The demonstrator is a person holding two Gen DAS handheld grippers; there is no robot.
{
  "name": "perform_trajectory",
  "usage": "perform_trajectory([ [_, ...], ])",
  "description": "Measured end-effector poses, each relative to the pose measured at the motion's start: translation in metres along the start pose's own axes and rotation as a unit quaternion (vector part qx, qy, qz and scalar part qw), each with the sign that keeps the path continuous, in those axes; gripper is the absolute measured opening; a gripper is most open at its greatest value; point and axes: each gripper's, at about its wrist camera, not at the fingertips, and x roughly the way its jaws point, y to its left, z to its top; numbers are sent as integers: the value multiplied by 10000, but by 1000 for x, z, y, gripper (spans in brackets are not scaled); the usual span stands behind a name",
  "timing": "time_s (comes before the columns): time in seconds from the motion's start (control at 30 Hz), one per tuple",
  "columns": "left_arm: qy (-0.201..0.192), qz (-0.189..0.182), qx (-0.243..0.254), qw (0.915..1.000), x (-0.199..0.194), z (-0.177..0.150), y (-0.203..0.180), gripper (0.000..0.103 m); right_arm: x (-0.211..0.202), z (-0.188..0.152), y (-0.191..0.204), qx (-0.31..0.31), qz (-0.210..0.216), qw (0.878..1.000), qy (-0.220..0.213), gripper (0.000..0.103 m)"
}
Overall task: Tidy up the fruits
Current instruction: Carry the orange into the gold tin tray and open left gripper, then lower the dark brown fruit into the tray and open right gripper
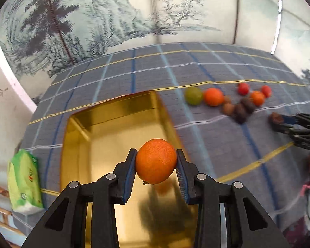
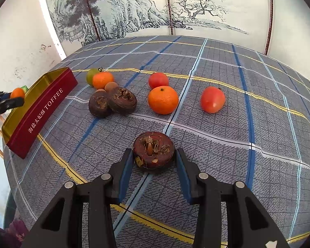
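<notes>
The table point(image 2: 217, 144), under a blue-grey checked cloth, fills the lower two-thirds of both views, with a painted screen point(image 2: 134, 10) across the top behind it. The next largest thing is the tin point(image 1: 117, 111), gold inside and open at the top: it takes up the centre and lower left of the left wrist view, and shows as a red box lettered TOFFEE at the left edge of the right wrist view. A green packet point(image 1: 23, 184) lies at the far left of the left view, just beside the tin.

The left gripper point(image 1: 156, 163) is clamped on a mandarin point(image 1: 156, 161), both pads pressed to its sides, and holds it in the air above the tin's gold floor, low centre of that view. So the step in hand looks like a drop-off: the next move calls for lowering a little and letting the fingers part so the fruit settles instead of bouncing out.

The right gripper point(image 2: 154, 161) sits low centre of its view with its fingers spread, one to each side of a water chestnut point(image 2: 153, 149) that rests on the cloth. Small gaps seem to remain at both pads, so I judge it not yet gripped; closing squarely on it comes next.

Loose fruit waits mid-frame in the right view: a mandarin and two tomatoes to the right, and two dark chestnuts, another mandarin and a green fruit near the tin.
</notes>
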Motion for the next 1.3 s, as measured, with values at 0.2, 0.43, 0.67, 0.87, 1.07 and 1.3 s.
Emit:
perform_trajectory([
  [0.2, 269, 406, 117, 9987, 33, 10, 19, 38, 1, 0, 2, -46, -67, 10000, 12, 38],
  [0.43, 430, 747, 227, 9960, 57, 19, 30, 38, 2, 0, 3, -82, -118, 9999, 23, 38],
  [0.67, 492, 930, 230, 9942, 70, 19, 38, 38, 2, 0, 6, -125, -186, 9997, 40, 39],
  [0.87, 382, 1147, 274, 9923, 68, 19, 39, 39, 2, 0, 7, -164, -247, 9995, 54, 39],
  [1.07, 275, 1307, 258, 9907, 60, 17, 41, 39, 2, 0, 9, -207, -323, 9992, 74, 39],
  [1.3, -593, 1018, -517, 9917, -8, 1, 54, 52, 0, 1, 11, -79, -319, 9994, 134, 38],
])
